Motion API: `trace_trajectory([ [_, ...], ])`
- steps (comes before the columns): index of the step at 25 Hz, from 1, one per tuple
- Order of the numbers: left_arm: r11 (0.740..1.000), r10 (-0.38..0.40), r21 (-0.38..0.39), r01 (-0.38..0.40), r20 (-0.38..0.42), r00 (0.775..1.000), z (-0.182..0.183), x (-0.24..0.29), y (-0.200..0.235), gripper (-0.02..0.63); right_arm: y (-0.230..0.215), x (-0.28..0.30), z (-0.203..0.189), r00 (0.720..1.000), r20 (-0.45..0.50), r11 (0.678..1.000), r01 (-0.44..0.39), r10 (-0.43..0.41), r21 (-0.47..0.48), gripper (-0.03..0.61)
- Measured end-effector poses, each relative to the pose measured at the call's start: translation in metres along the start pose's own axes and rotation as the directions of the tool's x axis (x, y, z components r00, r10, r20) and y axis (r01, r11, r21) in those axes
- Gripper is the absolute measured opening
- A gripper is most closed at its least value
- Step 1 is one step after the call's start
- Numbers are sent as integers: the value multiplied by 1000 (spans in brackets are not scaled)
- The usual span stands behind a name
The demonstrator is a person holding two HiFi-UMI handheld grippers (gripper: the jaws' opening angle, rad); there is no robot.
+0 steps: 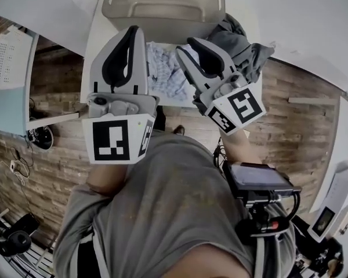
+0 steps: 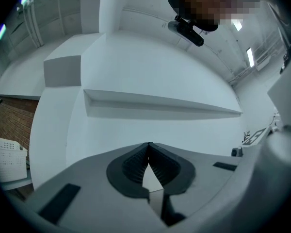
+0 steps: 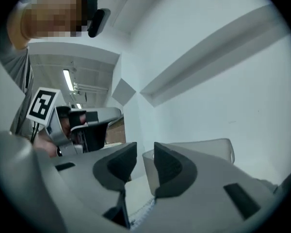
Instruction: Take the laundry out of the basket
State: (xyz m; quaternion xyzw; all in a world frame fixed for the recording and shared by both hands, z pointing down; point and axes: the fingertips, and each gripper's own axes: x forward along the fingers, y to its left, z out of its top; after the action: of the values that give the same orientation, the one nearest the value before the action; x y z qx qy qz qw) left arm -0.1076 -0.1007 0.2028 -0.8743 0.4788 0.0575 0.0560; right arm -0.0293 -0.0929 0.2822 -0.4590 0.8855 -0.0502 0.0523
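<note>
Brick-patterned floor (image 1: 290, 114), white walls (image 1: 301, 16)

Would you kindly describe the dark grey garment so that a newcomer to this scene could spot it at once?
Start at the white table, with the beige basket standing at its far end. Just right of the basket, at the table's right edge, lies a crumpled dark grey garment. Unlike the pale blue-and-white patterned cloth beside it, it is plain and dark.
</note>
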Motion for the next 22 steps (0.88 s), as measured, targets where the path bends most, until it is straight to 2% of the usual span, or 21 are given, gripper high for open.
trace_trajectory([
  [3,1000,-21,-3,21,-2,1000,0,1,-17,8,8,-10,30,999,53,999,15,-12,-49,44],
  [6,999,-35,-2,35,-1,999,1,3,-32,8,13,-17,48,997,63,994,39,-33,-97,14],
  [12,999,-45,9,45,12,999,6,3,-48,8,18,-28,68,993,103,986,75,-60,-146,9],
  [22,998,-57,13,57,25,998,10,0,-54,8,24,-31,70,992,107,981,81,-63,-175,8],
])
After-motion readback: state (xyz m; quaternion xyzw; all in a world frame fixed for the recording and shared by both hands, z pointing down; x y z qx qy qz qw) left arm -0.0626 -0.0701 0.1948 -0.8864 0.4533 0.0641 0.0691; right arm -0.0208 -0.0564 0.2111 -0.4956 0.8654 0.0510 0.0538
